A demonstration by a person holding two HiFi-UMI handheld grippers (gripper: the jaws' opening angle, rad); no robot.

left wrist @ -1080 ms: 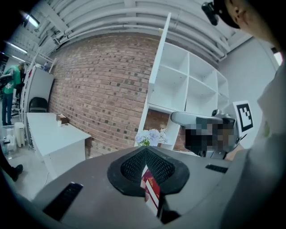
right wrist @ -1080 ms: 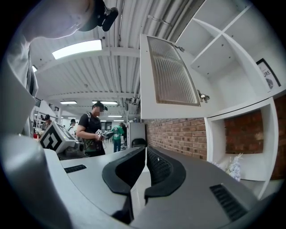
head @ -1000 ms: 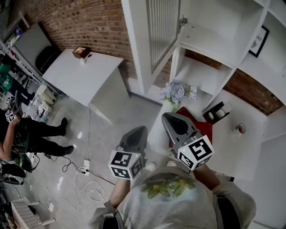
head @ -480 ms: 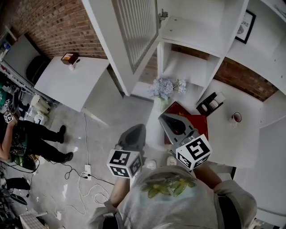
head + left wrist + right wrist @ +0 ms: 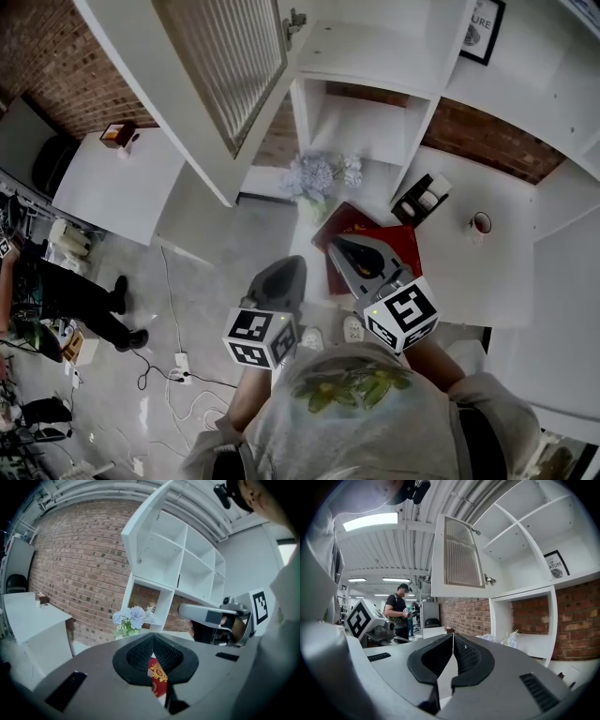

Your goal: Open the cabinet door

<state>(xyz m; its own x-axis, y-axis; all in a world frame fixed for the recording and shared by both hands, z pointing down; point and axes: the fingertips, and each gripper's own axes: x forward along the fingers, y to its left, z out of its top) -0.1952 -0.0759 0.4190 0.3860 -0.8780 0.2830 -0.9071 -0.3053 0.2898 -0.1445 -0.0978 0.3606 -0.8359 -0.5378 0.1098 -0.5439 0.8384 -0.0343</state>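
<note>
The white cabinet door with a ribbed glass panel stands swung open at the upper left of the white shelf cabinet. The door also shows above in the right gripper view, and edge-on as the door in the left gripper view. My left gripper is shut and empty, held low in front of me, well short of the cabinet. My right gripper is shut and empty too, over the white counter. The jaws meet at the tips in the left gripper and the right gripper.
On the counter lie a red book, a bunch of pale flowers, a black holder and a mug. A white table with a small box stands left. A person stands at far left.
The head view has swung so that the cabinet, door and counter sit further left. Both grippers drifted a little with it, still shut and empty. The door stays open.
</note>
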